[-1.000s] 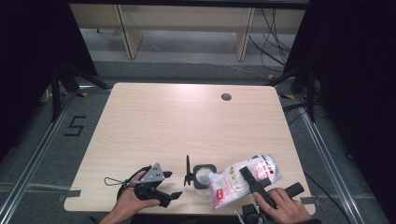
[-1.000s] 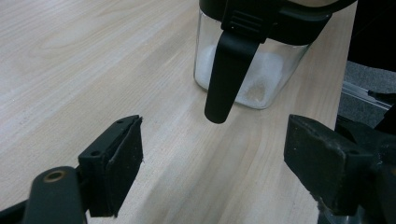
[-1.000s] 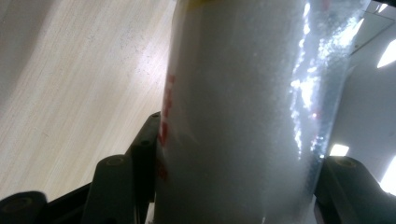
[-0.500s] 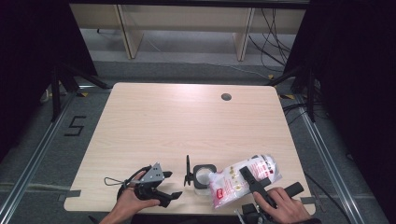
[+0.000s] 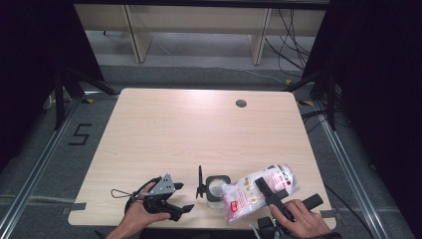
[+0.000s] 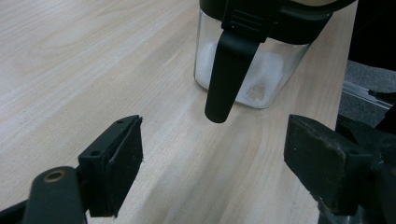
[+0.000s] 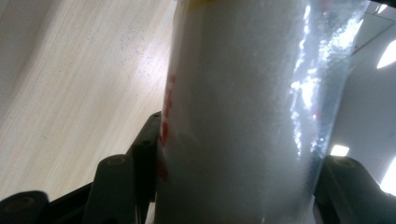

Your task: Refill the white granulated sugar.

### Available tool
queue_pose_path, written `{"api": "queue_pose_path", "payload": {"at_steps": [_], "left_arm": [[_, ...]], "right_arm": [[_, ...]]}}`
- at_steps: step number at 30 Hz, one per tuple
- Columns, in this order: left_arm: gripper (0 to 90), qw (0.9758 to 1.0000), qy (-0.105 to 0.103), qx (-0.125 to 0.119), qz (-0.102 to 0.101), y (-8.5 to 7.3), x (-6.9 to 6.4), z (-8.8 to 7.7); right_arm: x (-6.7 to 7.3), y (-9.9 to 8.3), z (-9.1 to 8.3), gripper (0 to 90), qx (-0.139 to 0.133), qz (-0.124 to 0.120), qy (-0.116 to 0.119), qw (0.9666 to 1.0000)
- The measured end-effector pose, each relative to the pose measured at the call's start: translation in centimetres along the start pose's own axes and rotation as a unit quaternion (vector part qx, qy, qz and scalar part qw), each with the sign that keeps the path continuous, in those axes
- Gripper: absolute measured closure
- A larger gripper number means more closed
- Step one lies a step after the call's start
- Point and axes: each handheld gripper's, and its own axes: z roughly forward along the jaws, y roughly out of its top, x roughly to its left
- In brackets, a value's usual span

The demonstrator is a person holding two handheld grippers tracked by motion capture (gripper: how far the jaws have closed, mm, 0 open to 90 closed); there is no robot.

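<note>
- the worktop [image 5: 199,129] is pale wood with a dark round hole [image 5: 241,103] near its far right corner; everything in use sits along the near edge.
- a clear container [image 5: 217,188] with a black rim stands near the middle of the near edge, with white grains lying in its bottom; in the left gripper view it [image 6: 252,70] has a black latch arm [image 6: 229,79] hanging down its side.
- a black lid [image 5: 200,182] stands up on edge just left of the container.
- the right gripper [image 5: 272,193] is clamped on a clear plastic bag [image 5: 259,190] of white grains with red print, at the near right of the worktop.
- the bag lies tilted, its lower end pointing left toward the container and reaching just beside its rim; whether it touches the rim i cannot tell.
- in the right gripper view the bag [image 7: 243,121] sits between the two black jaws, both pads pressed on its sides.
- the right hand [image 5: 301,221] holds that gripper from the near edge.
- the left gripper [image 5: 185,196] rests low at the near left, well left of the container, held by the left hand [image 5: 142,216].
- its jaws stand wide apart with nothing between them; in its own view the left gripper [image 6: 212,158] looks across bare wood toward the container.
- a grey three-cornered plate [image 5: 163,185] sits on top of the left gripper, and a thin cable [image 5: 122,193] loops out to its left.
</note>
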Motion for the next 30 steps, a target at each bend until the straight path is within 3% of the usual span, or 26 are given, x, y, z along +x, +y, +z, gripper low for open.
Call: {"api": "queue_pose_path", "payload": {"at_steps": [2,16,17,19,21,22,23,30], "left_arm": [[19.3,1.0,-0.002,-0.002,-0.003,0.0,-0.03,0.02],[19.3,0.9999,0.0,-0.007,-0.008,-0.04,-0.13,0.15],[19.3,0.9997,0.0,-0.008,-0.024,-0.1,-0.32,0.18],[19.3,0.9997,-0.002,-0.007,-0.023,-0.09,-0.29,0.18],[19.3,0.9999,-0.003,-0.009,-0.008,-0.05,-0.11,0.17],[19.3,0.9997,-0.002,-0.008,-0.025,-0.11,-0.31,0.2],[19.3,0.9997,-0.002,-0.007,-0.024,-0.1,-0.3,0.18],[19.3,0.9997,0.0,-0.007,-0.024,-0.11,-0.31,0.18]], "right_arm": [[0.14,-0.03,-0.05,45.4,0.004,0.009,0.002,0.9999],[-0.11,0.02,0.12,45.7,0.002,-0.009,-0.002,1.0],[-0.08,0.02,0.15,45.8,0.003,-0.007,0.001,1.0],[-0.06,0.01,0.14,45.7,0.003,-0.006,0.0,1.0],[-0.08,-0.02,0.2,45.8,0.001,-0.008,0.0,1.0],[-0.05,-0.03,0.21,45.8,0.002,-0.007,0.001,1.0],[0.13,-0.06,0.19,45.8,0.005,0.008,0.004,1.0],[0.11,-0.11,0.29,45.9,0.001,0.004,0.002,1.0]]}}
